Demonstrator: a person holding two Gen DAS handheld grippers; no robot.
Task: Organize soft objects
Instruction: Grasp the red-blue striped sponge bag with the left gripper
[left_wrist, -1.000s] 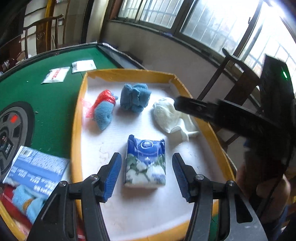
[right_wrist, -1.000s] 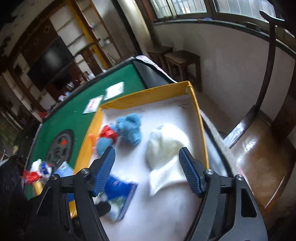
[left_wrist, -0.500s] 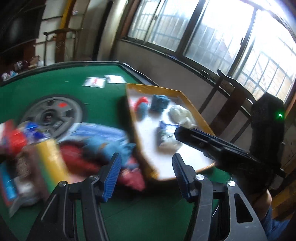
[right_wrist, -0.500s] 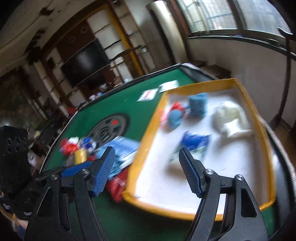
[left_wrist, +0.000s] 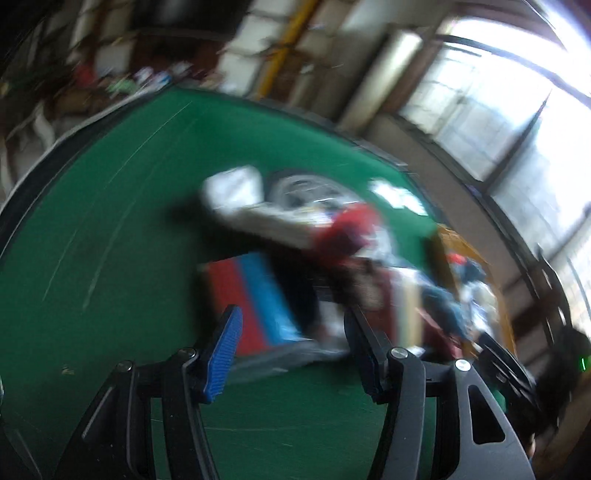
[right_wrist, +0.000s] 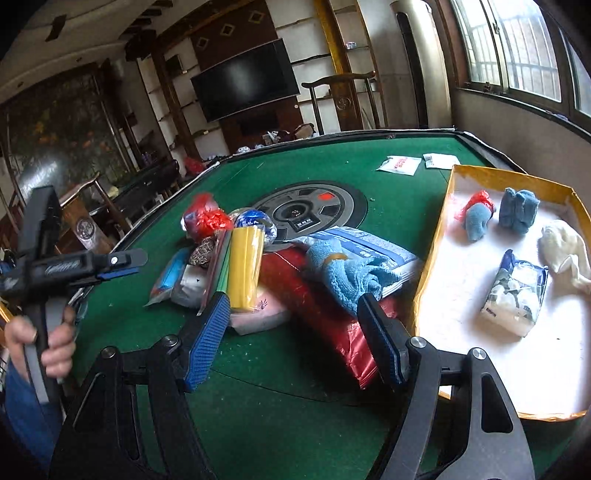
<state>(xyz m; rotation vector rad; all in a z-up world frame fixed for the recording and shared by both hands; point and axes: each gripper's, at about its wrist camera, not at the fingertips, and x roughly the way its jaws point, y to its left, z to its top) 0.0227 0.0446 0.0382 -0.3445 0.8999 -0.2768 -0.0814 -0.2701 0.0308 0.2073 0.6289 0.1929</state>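
A yellow-rimmed tray (right_wrist: 432, 266) on the right holds a blue cloth with a red bag (right_wrist: 476, 218), a folded blue towel (right_wrist: 517, 208), a white cloth (right_wrist: 561, 247) and a tissue pack (right_wrist: 517, 291). Left of it lies a pile: a blue towel (right_wrist: 343, 273), a red pack (right_wrist: 317, 295), a yellow roll (right_wrist: 245, 266) and a pink pack (right_wrist: 258, 314). My right gripper (right_wrist: 293, 325) hangs open over the pile's near edge, holding nothing. My left gripper (left_wrist: 291, 332) is open and empty before a blurred red and blue pack (left_wrist: 255, 295). In the right wrist view the left gripper (right_wrist: 123, 266) is at the far left, in a hand (right_wrist: 37, 332).
The green table (right_wrist: 388, 184) has a round grey centre panel (right_wrist: 306, 212) and two white packets (right_wrist: 400, 164) at its far side. A red plastic bag (right_wrist: 207, 218) and a blue-grey packet (right_wrist: 177, 277) lie at the pile's left. The left wrist view is heavily blurred.
Both grippers have swung left, away from the tray and toward the pile on the green felt. The tissue pack stays on the tray. Neither pair of jaws has changed its opening.
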